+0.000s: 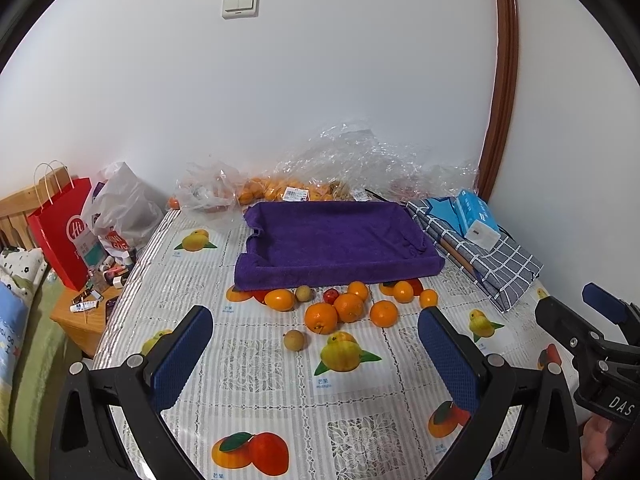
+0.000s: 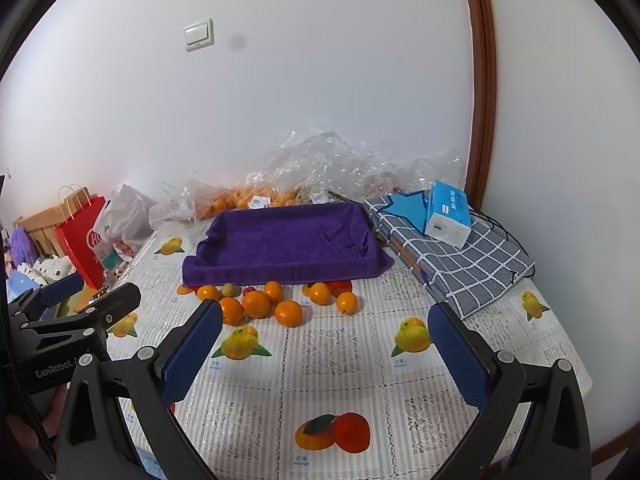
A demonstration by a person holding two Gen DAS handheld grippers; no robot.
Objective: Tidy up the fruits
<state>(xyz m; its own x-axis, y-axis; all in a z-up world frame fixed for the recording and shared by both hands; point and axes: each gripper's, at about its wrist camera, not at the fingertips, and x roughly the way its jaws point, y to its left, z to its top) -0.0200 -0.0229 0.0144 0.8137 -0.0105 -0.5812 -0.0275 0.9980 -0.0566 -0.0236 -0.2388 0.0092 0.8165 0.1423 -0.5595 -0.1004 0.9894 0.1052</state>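
Several oranges [image 1: 321,317] [image 2: 256,304] lie loose on the fruit-print tablecloth in front of a purple towel-lined tray [image 1: 336,240] [image 2: 284,240]. Among them are a small red fruit [image 1: 330,295] and two small brownish fruits [image 1: 296,340], [image 1: 303,293]. My left gripper [image 1: 316,352] is open and empty, just short of the fruit. My right gripper [image 2: 326,344] is open and empty, to the right of the fruit pile. Each gripper shows at the edge of the other's view.
Clear plastic bags with more oranges [image 1: 276,190] lie against the wall behind the tray. A checked cloth bag [image 1: 488,256] with a blue tissue pack [image 1: 478,216] sits right. A red paper bag [image 1: 64,232] and a cluttered nightstand [image 1: 86,312] stand left of the table.
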